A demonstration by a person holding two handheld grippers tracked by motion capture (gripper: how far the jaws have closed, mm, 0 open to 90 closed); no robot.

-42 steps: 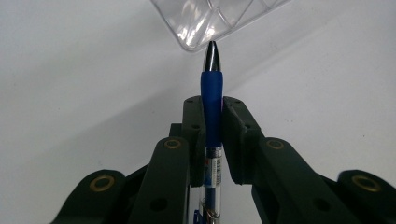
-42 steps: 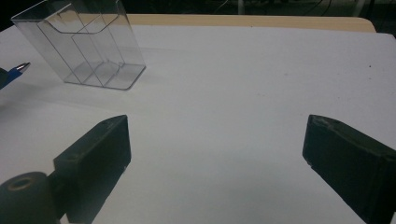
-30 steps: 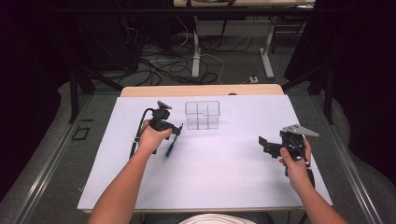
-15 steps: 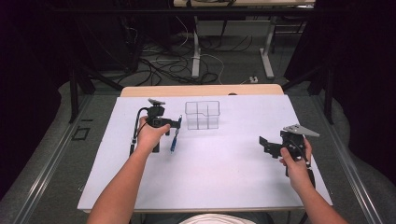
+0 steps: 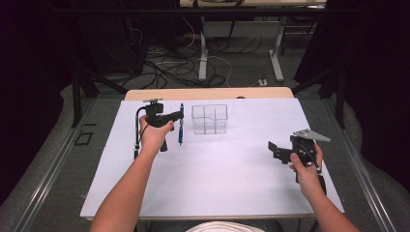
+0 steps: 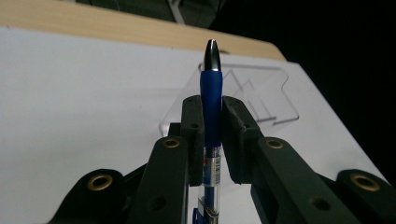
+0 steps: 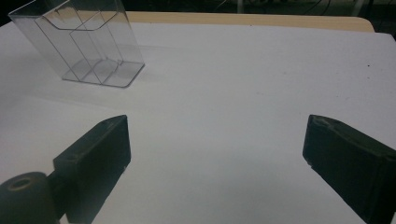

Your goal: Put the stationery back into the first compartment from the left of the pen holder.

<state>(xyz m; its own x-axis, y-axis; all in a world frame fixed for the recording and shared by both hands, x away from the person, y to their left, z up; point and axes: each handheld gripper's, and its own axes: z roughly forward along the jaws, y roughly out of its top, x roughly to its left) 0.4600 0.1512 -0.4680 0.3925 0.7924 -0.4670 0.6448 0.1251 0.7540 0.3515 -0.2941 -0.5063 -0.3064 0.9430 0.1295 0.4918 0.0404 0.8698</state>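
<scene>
White tabletop (image 5: 212,183) runs out before me under a dark room, with cables on the floor beyond its far edge; nearest, at the right, my right gripper (image 5: 280,151) hangs low over bare surface, its fingers (image 7: 91,158) spread wide with nothing between them; farther off at the left, my left gripper (image 5: 178,116) has its fingers (image 6: 194,135) clamped on a blue pen (image 5: 181,126), which is lifted clear of the surface and sits just left of the clear organizer (image 5: 209,119).

My guess is the pen is bound for one of that organizer's compartments; to do it well I would bring the pen upright over a single cell, keep it off the dividers, lower it until it is inside the walls, and only then ease my grip; the organizer looks light, so a knock could slide it, and my free right gripper could steady it.

From above, the pen is a thin streak; my left gripper view shows its silver tip (image 6: 211,52) pointing away and its clear barrel between the pads; my right gripper view shows the organizer's (image 7: 84,46) inner dividers plainly.
</scene>
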